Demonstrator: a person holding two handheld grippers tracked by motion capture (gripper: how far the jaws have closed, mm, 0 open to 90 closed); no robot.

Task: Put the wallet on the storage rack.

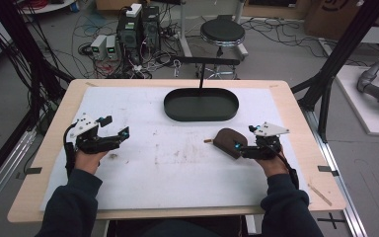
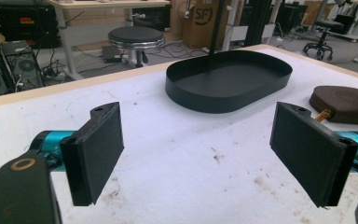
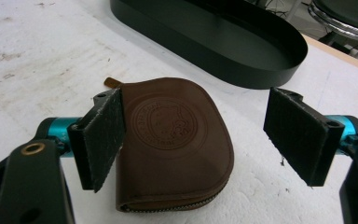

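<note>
A brown leather zip pouch with a round embossed stamp lies flat on the white mat, right of centre. My right gripper is open right at it; in the right gripper view the pouch lies between and below the spread jaws, nearer the left pad. A black oval tray stands empty at the back middle of the mat. My left gripper hovers open at the left of the mat, with nothing between its pads; the tray and pouch lie beyond it.
The white mat covers most of the wooden table and carries faint stains. A thin black post rises behind the tray. Beyond the table are a stool, computers and cables on the floor.
</note>
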